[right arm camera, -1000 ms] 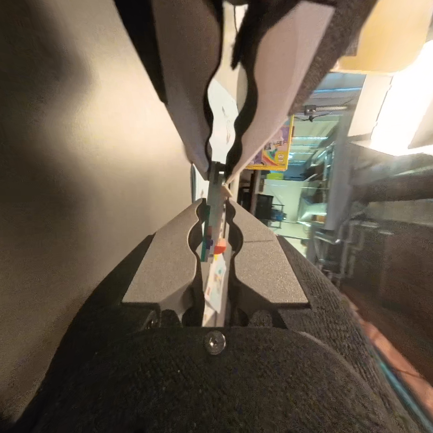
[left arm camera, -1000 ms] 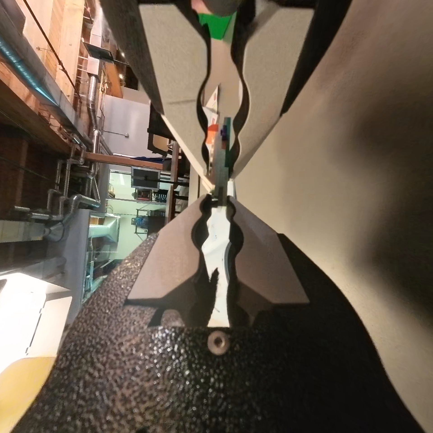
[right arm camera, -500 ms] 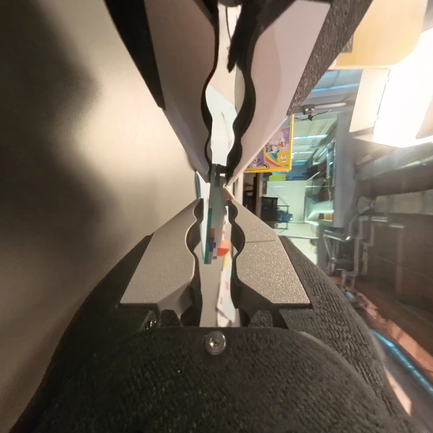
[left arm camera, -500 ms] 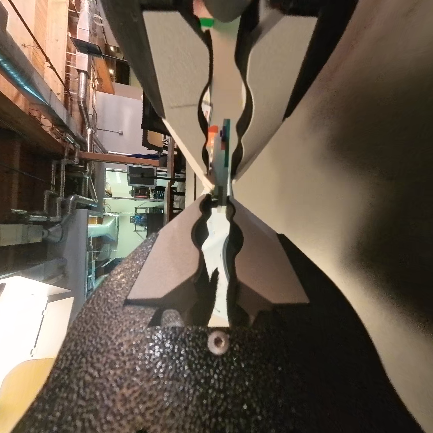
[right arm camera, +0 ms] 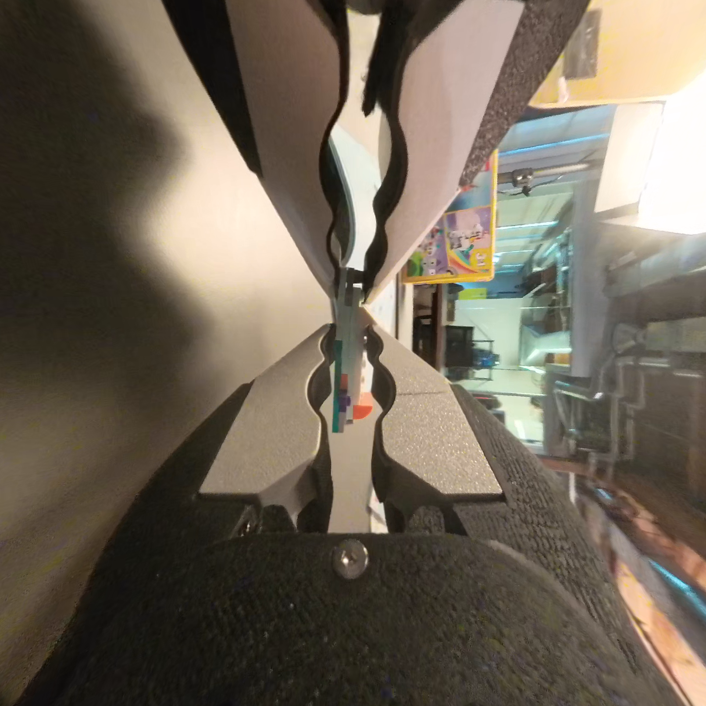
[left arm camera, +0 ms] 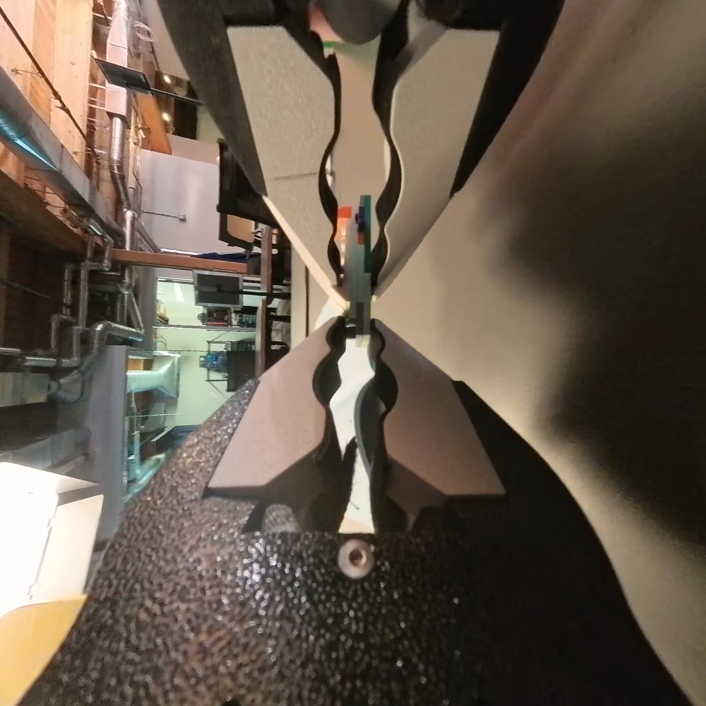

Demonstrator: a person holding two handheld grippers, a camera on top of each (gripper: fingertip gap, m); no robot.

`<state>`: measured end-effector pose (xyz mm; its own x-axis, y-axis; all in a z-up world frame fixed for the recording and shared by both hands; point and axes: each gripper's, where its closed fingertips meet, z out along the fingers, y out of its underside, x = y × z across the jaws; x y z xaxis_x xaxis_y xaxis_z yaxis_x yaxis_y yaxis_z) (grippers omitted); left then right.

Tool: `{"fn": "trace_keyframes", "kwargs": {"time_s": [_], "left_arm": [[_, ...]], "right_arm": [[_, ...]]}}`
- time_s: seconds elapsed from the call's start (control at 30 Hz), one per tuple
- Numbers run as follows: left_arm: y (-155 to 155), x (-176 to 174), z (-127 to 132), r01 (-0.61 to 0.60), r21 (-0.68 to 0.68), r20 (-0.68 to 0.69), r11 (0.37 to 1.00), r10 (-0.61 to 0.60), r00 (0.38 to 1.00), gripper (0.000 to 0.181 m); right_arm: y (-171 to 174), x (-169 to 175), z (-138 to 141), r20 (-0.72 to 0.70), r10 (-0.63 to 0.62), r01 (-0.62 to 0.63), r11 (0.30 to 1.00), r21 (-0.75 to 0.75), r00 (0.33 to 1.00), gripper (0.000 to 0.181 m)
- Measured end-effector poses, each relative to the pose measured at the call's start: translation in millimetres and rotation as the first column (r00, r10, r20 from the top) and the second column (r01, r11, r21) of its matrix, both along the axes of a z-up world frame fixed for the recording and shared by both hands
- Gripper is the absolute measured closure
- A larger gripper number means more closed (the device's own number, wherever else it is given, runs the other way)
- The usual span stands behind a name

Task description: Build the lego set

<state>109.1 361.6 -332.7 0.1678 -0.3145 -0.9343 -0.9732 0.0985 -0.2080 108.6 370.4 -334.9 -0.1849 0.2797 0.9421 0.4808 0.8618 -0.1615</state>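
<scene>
Left gripper [left arm camera: 357, 319]: pressed tight on the dark end of the lego assembly [left arm camera: 361, 263]; tips nearly meeting.
Right gripper [right arm camera: 349, 330]: pinching the same lego assembly [right arm camera: 347, 382] from the opposite side; grey, teal and orange pieces lying between its fingers.
Step in hand: judged a press-fit; squeeze square along the studs; avoid twisting.
Beyond: pale table [left arm camera: 535, 267] alongside; set's box [right arm camera: 454, 237] farther off.

thin grey-teal lego assembly [right arm camera: 347, 366], edge-on, orange and purple bits.
</scene>
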Motion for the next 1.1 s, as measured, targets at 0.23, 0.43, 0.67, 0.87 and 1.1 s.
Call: {"fn": "trace_keyframes", "kwargs": {"time_s": [0.23,0.43,0.67,0.87,1.1], "left_arm": [[-8,11,5,0.113,-0.113,0.327,0.987,-0.071,0.943,0.136],[-13,13,6,0.173,-0.125,0.387,0.977,-0.113,0.915,0.161],[-14,12,7,0.175,-0.113,0.355,0.978,-0.124,0.926,0.166],[-15,10,5,0.154,-0.117,0.288,0.981,-0.115,0.951,0.168],[-16,9,2,0.140,-0.114,0.283,0.984,-0.103,0.954,0.169]], "right_arm": [[-10,-1,1,-0.028,0.050,-0.054,0.985,-0.164,0.998,0.167],[-16,1,6,-0.068,0.088,-0.104,0.955,-0.277,0.994,0.168],[-18,2,6,-0.069,0.101,-0.117,0.948,-0.294,0.992,0.168],[-18,2,5,-0.064,0.094,-0.109,0.944,-0.311,0.993,0.168],[-18,2,1,-0.048,0.094,-0.104,0.940,-0.326,0.994,0.168]]}}
